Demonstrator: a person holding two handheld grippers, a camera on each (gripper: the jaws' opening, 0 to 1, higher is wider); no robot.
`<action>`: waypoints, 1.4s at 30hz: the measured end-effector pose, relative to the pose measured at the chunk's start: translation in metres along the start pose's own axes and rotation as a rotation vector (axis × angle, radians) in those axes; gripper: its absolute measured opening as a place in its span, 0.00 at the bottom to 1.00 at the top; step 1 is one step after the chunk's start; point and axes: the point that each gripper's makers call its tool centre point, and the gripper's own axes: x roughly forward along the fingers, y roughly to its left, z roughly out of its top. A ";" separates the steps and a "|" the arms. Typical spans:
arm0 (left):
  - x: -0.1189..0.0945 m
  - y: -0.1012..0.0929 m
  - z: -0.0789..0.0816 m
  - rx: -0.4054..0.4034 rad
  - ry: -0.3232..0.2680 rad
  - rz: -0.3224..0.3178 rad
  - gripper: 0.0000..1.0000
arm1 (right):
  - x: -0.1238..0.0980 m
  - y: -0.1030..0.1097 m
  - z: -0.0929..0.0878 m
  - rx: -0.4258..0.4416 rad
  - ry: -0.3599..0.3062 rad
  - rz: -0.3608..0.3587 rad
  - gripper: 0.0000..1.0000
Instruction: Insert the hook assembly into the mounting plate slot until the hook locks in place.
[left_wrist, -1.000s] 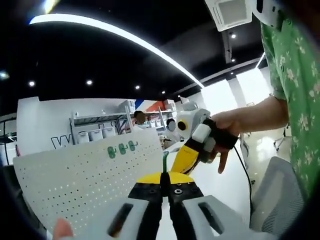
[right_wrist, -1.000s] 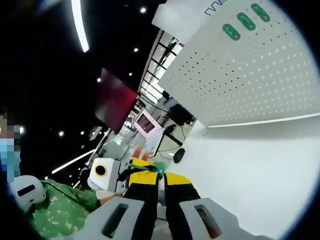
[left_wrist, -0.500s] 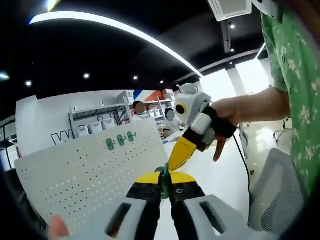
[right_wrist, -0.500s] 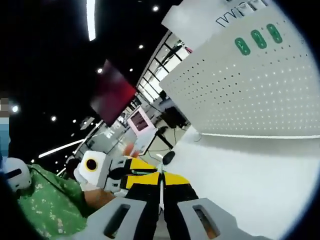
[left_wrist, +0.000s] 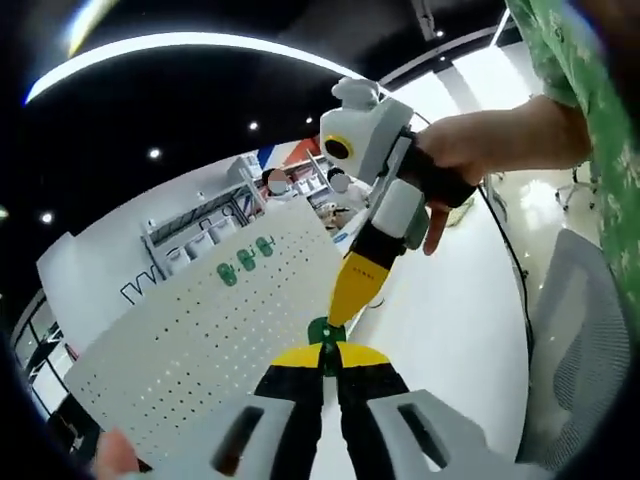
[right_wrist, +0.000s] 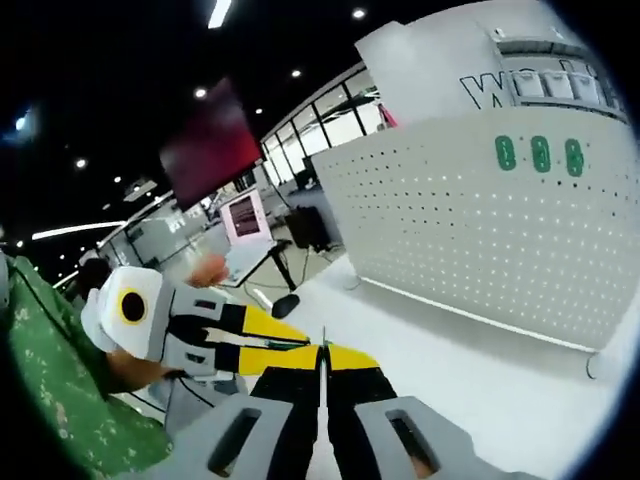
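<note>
My left gripper (left_wrist: 323, 348) is shut on a small green hook (left_wrist: 322, 331), which pokes out just beyond its yellow-and-black tips. My right gripper (left_wrist: 338, 305) comes down from the upper right in a person's hand (left_wrist: 470, 150), and its yellow tips meet the hook. In the right gripper view my right gripper (right_wrist: 322, 352) is shut, with a thin pale sliver of the hook (right_wrist: 322, 338) between its tips. The left gripper (right_wrist: 250, 335) reaches in from the left and touches there. The white perforated mounting plate (left_wrist: 190, 340) (right_wrist: 470, 230) stands upright, apart from both grippers.
Three green hooks (left_wrist: 245, 261) (right_wrist: 540, 155) sit in a row near the plate's top edge. The plate stands on a white table (right_wrist: 450, 370). A grey chair (left_wrist: 575, 360) is at the right. Shelves and other people are far behind.
The right gripper has swung higher and steeper over the hook in the left gripper view. Both views have rolled, and the plate now stands more level in the right gripper view. Both grips are unchanged.
</note>
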 end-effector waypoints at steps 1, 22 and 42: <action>0.001 0.001 -0.001 0.006 0.006 0.002 0.04 | 0.000 0.001 0.000 -0.007 0.002 -0.006 0.00; 0.007 0.002 -0.011 -0.010 0.057 0.008 0.04 | 0.001 -0.003 0.001 -0.042 0.025 -0.030 0.00; 0.008 0.004 -0.009 -0.072 0.001 0.015 0.03 | 0.001 -0.004 0.001 -0.057 0.017 -0.034 0.00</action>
